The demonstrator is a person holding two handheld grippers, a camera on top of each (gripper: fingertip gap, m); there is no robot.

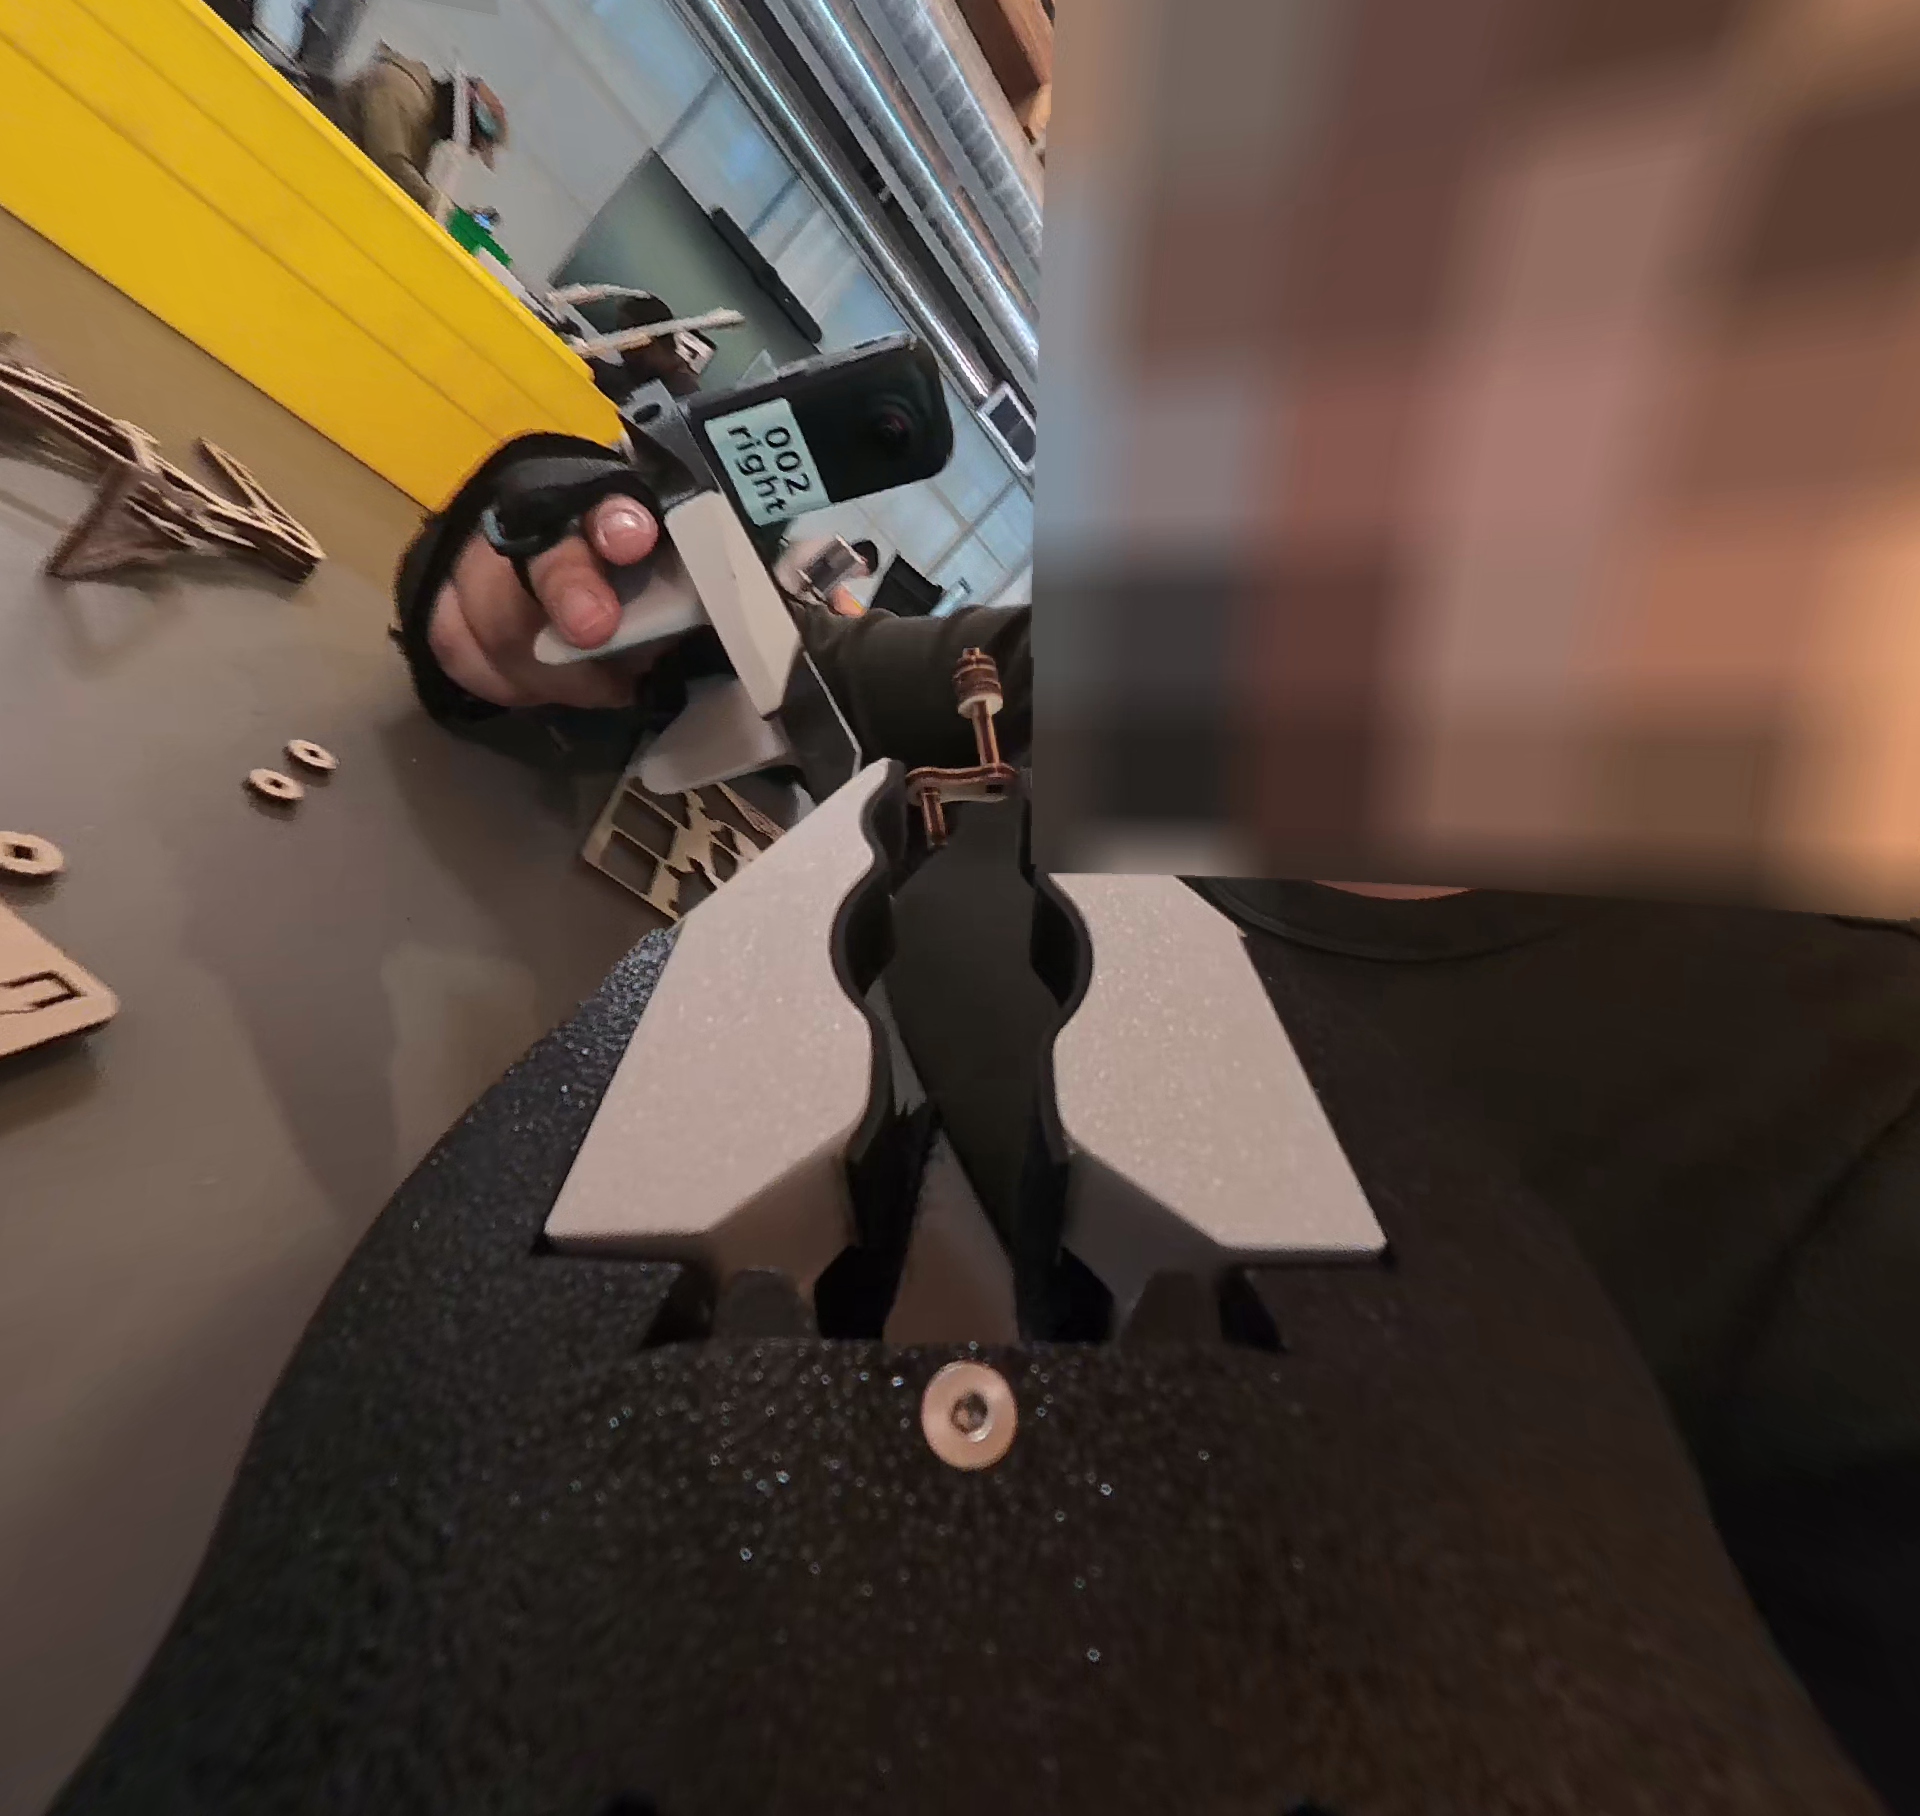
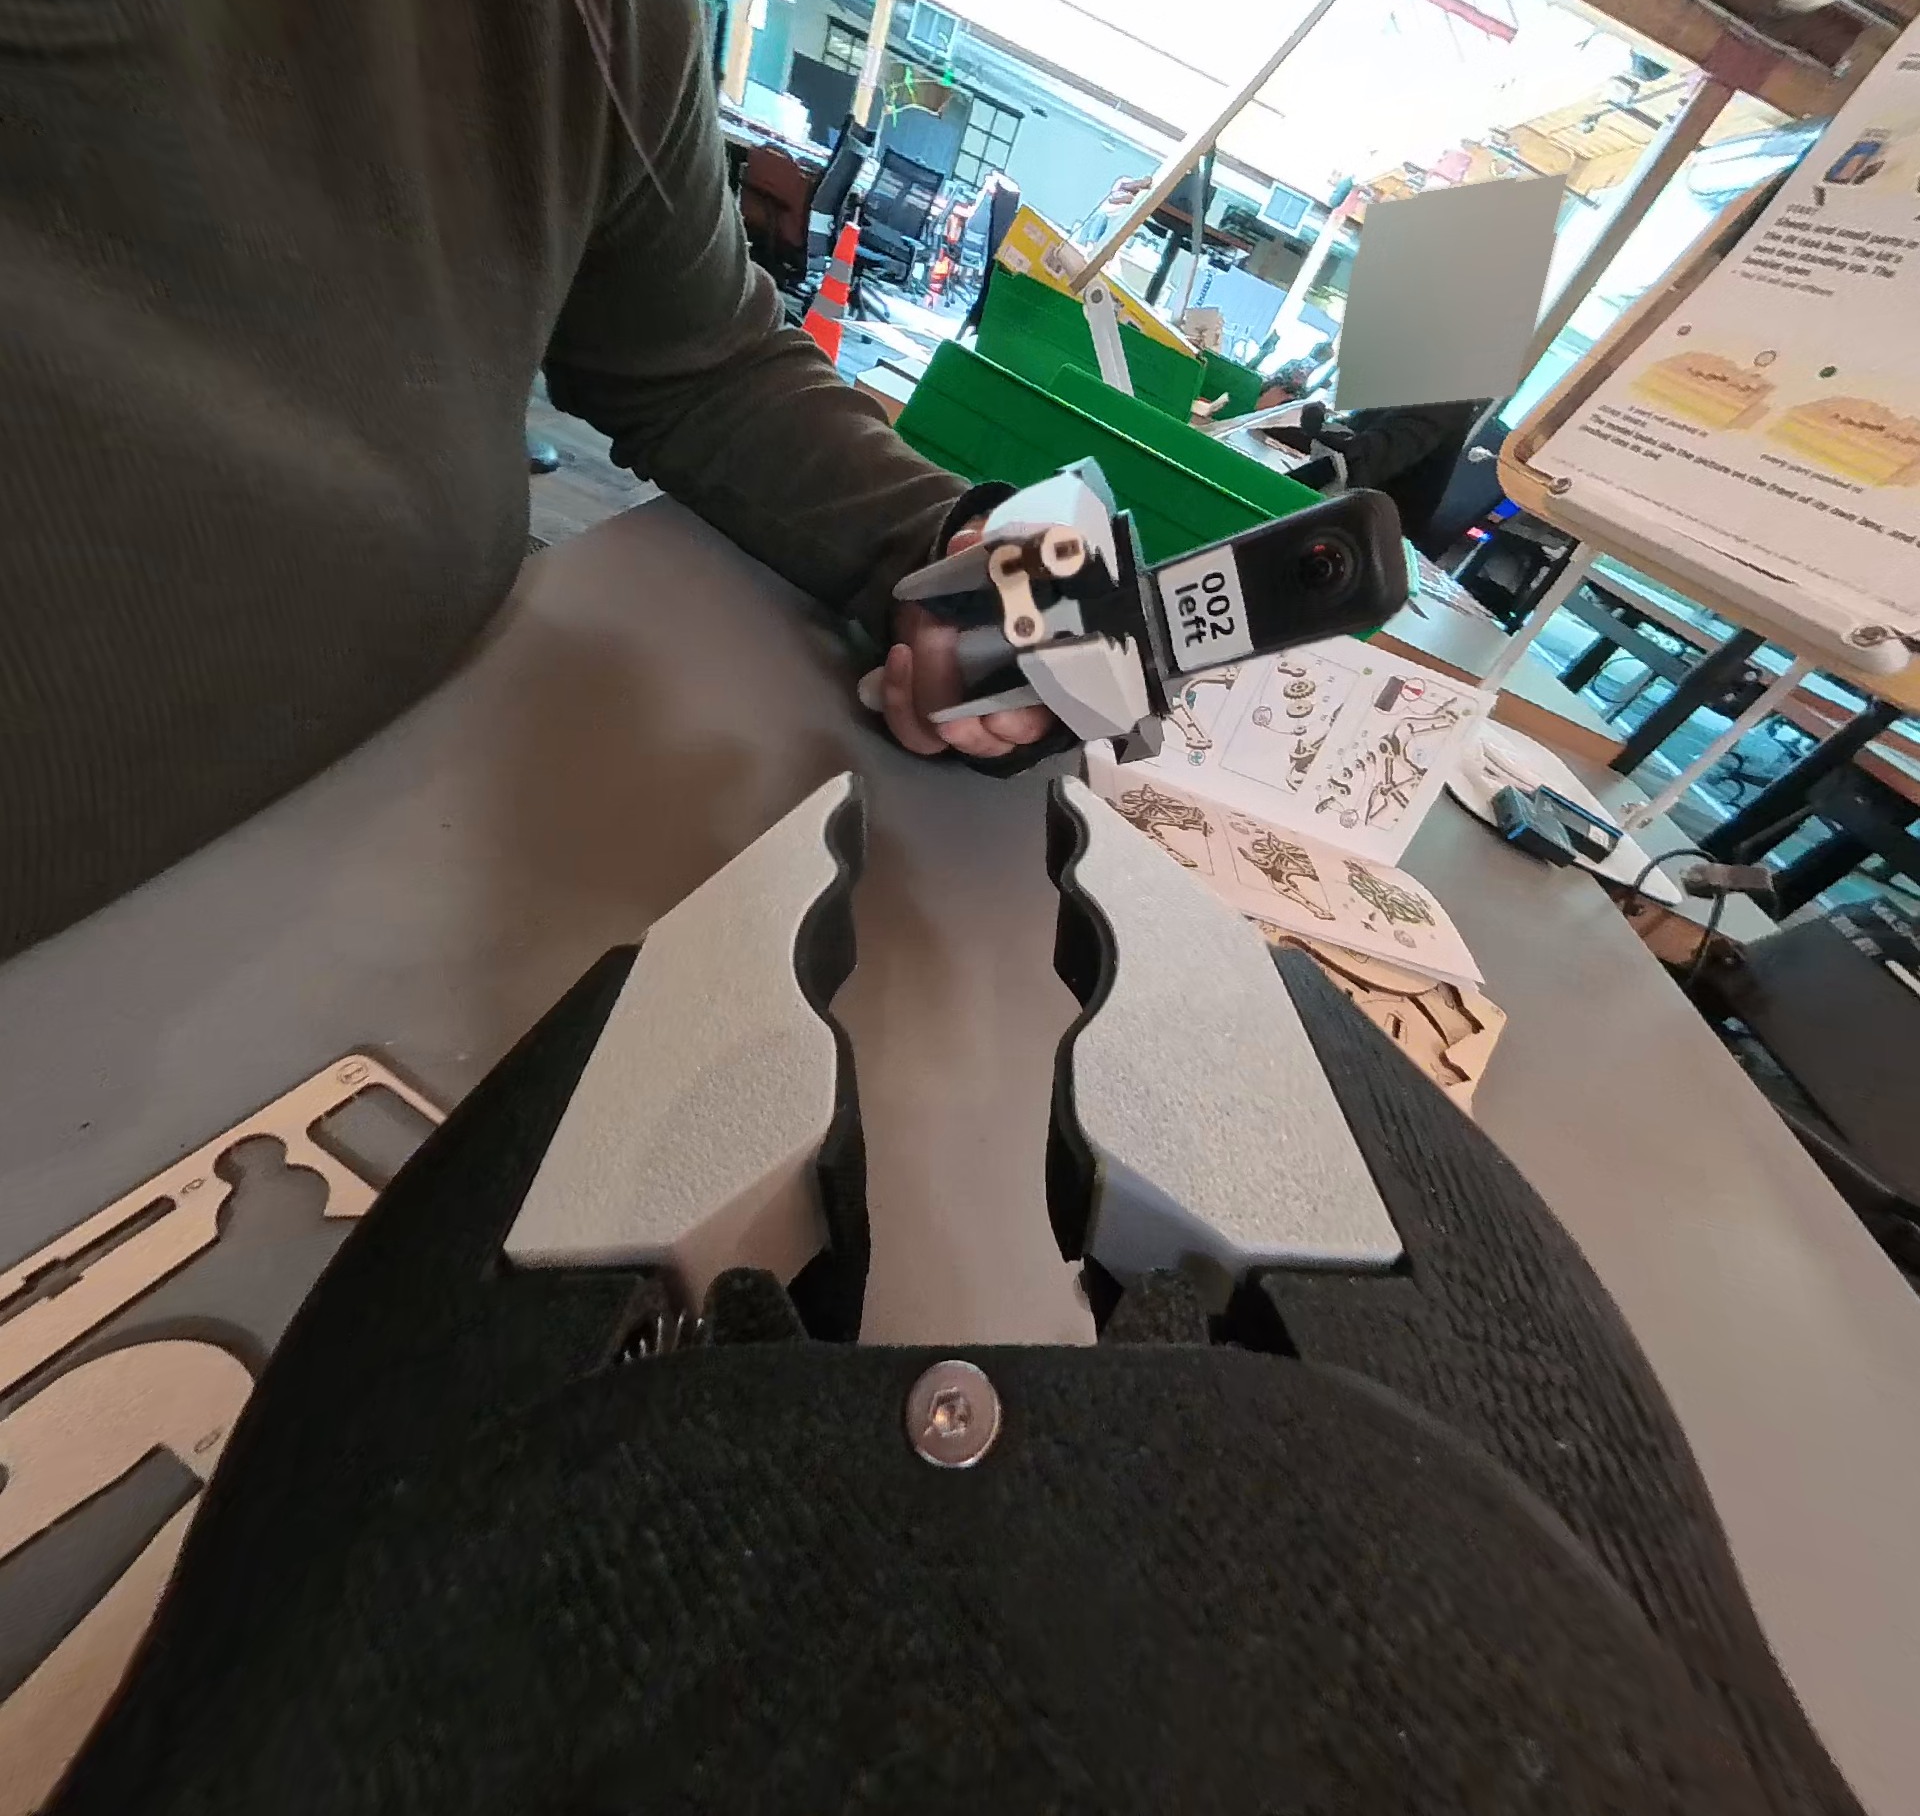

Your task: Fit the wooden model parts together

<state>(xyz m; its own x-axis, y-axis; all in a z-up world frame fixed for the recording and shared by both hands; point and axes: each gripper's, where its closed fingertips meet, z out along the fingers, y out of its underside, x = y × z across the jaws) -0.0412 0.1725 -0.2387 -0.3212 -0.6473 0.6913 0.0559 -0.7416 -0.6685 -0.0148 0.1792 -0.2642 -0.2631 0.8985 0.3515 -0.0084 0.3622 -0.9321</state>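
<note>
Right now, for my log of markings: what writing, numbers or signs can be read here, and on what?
I don't quote writing; these things bear it:
Pale label, left wrist view: short, clear print.
White label, right wrist view: short, clear print.
Booklet: drawings, marks too small to read.
Board: lines of print, mostly too small.

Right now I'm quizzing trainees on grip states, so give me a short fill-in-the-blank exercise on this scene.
1. The small wooden linkage piece is held by the ____ gripper.
2. The right gripper has jaws that stand ____, with nothing between them.
3. The open instruction booklet lies on the ____ table.

Missing words: left; open; grey
</note>
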